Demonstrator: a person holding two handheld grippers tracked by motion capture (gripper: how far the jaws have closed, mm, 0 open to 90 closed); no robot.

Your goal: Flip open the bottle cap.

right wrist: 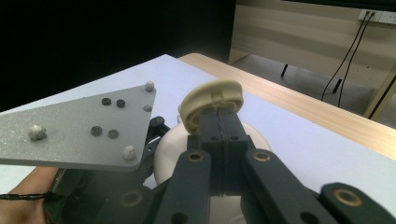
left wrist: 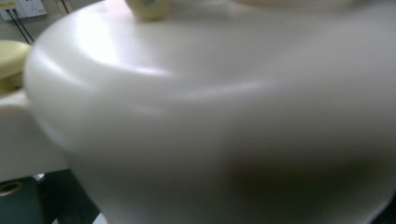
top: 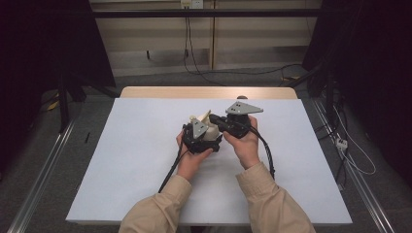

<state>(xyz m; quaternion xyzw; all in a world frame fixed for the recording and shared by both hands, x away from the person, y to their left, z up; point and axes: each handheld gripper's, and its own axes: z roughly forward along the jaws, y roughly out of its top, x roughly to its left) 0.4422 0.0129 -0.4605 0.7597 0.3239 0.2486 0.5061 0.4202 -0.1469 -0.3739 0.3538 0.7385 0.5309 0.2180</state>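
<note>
A white rounded plastic object (top: 212, 132) with cream disc-shaped parts sits between my two grippers, over the middle of the white sheet (top: 136, 160). In the right gripper view my right gripper (right wrist: 219, 114) is shut on the rim of one cream disc (right wrist: 210, 95), with the white body (right wrist: 166, 156) just behind it. In the left gripper view the white body (left wrist: 210, 116) is pressed close to the camera and hides the jaws; a cream knob (left wrist: 148, 7) shows at the top. My left gripper (top: 200, 136) is against the object's near left side. My right gripper (top: 222, 124) reaches it from the right.
The white sheet covers a wooden table (top: 209, 92). Cables (top: 204, 73) lie on the floor beyond the far edge. Metal rails (top: 43, 170) run along both sides. The left gripper's grey plate (right wrist: 79, 130) stands close to my right jaws.
</note>
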